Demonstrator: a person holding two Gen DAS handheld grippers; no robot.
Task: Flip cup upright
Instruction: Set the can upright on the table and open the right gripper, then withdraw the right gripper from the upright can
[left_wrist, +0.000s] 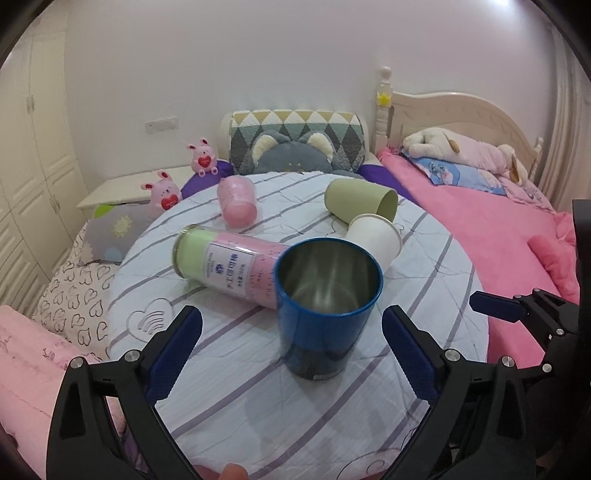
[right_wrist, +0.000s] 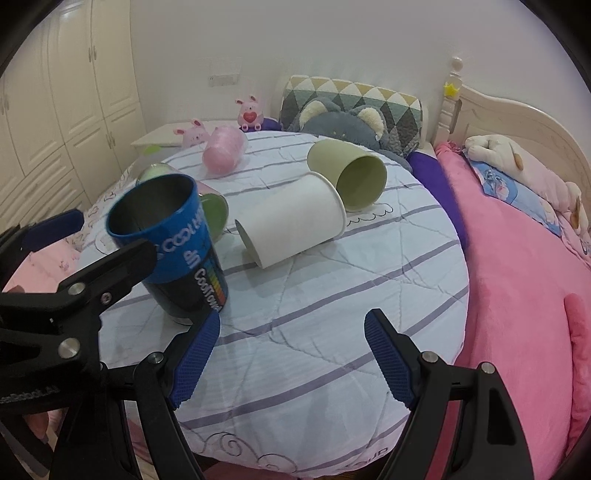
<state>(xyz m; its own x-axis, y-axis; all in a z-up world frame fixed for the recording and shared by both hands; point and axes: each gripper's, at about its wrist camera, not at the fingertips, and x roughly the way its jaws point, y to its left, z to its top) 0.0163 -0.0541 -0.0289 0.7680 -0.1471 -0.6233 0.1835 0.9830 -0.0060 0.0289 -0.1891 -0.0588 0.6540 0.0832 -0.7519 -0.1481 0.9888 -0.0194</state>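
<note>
On bed (left_wrist: 258, 369): blue cup (left_wrist: 325, 306) standing upright, four cups lying.
Left tongs (left_wrist: 291, 332): gaping, straddling it.
Right tongs (right_wrist: 291, 343): gaping, empty.
Next: white cup (right_wrist: 295, 221) needing gripping, tipping upright.

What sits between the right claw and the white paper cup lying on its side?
Nothing visible. The right claw is open, with only bare striped quilt between it and the white paper cup. The upright blue metal cup stands off to its left; the green cup lies behind.

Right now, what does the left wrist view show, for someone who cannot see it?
An upright blue metal cup stands between the open left gripper fingers on a round striped cushion. Behind it, pink, green and white paper cups lie tipped over.
</note>
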